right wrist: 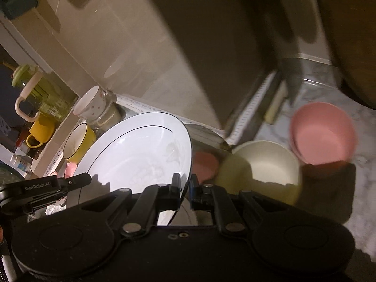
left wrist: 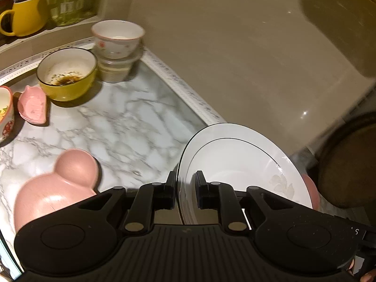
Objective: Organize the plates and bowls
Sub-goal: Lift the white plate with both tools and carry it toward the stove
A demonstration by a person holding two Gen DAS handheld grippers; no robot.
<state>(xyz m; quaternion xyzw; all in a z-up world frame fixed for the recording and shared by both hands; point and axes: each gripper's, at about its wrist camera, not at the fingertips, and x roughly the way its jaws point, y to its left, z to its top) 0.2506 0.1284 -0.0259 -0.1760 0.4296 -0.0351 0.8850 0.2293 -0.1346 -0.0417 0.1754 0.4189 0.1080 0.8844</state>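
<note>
Left gripper (left wrist: 185,189) clamped on one edge of the white plate (left wrist: 237,164), right gripper (right wrist: 185,189) pinched tight on the opposite rim, plate carried tilted above the marble counter (left wrist: 122,122) close to the beige wall. Beyond the plate toward the far corner, a yellow bowl (left wrist: 68,74) with dark residue and a floral white bowl (left wrist: 117,38) stacked on a clear container; left of the plate, a pink shaped dish (left wrist: 56,185). On the plate's other side, a cream bowl (right wrist: 263,166) and a pink cup (right wrist: 323,135) on the counter.

Tongs (right wrist: 185,189) clamped on plate (right wrist: 141,150) rim
</note>
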